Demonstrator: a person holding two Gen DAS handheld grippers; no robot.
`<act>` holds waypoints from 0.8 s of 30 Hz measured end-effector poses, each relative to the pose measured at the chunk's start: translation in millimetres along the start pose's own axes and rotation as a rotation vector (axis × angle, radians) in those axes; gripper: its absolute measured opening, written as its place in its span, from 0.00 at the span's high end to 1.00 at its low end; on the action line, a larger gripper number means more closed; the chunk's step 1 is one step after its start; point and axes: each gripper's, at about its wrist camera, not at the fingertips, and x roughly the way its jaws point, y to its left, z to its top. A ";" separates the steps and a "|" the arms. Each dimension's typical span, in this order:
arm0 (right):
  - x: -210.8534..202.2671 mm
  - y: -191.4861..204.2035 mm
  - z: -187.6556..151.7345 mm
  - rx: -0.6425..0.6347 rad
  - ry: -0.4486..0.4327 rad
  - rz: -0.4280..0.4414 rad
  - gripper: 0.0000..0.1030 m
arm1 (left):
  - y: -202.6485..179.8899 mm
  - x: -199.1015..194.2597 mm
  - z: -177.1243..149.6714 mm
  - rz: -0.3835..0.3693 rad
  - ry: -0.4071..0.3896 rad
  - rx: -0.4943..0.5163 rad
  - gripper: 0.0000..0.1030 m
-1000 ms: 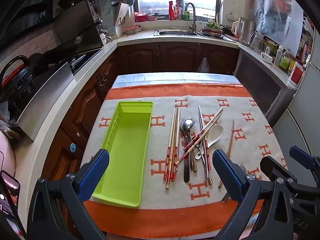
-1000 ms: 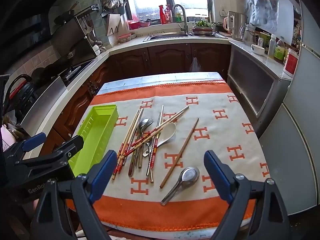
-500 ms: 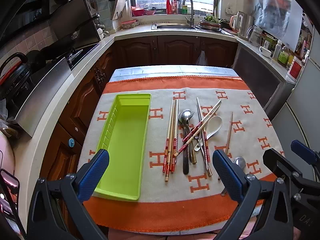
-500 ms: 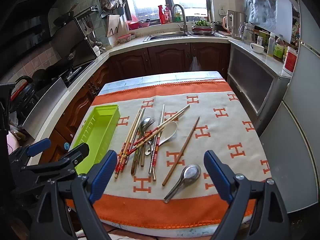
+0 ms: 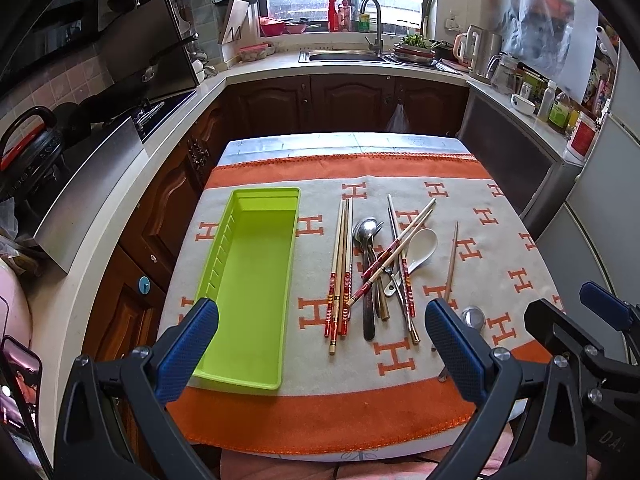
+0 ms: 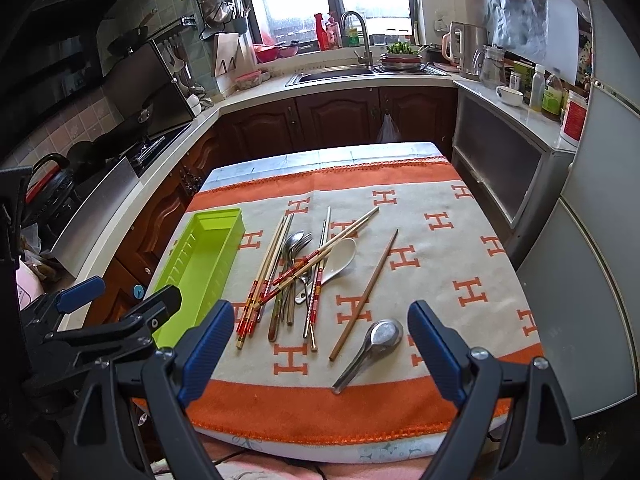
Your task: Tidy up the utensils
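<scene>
We stand at a kitchen table under an orange-and-cream cloth [image 5: 500,248]. On its left lies the green tray [image 5: 248,280], nothing in it — the utensils [image 5: 376,264] sit heaped just beside it, chopsticks crossing spoons. Pulling one stick could drag or scatter the rest. Our left gripper [image 5: 320,344] and right gripper [image 6: 320,344] both hover spread wide, holding and touching nothing.

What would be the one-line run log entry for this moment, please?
phase: before first pick | left gripper: open, holds nothing | right gripper: open, holds nothing | green tray: no utensils inside | utensils: on cloth
</scene>
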 end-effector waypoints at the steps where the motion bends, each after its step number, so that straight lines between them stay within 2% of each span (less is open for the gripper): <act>1: -1.5 0.0 0.6 0.000 -0.001 -0.002 0.14 | 0.0 -1.6 0.1 0.001 -0.004 0.003 0.01; 12: -7.4 0.1 3.7 -0.009 -0.008 0.003 0.14 | -2.5 -9.1 4.2 0.034 -0.034 0.023 0.01; 24: -4.0 0.6 6.3 -0.009 -0.007 0.002 0.14 | -3.1 0.6 12.6 0.032 -0.014 0.020 0.01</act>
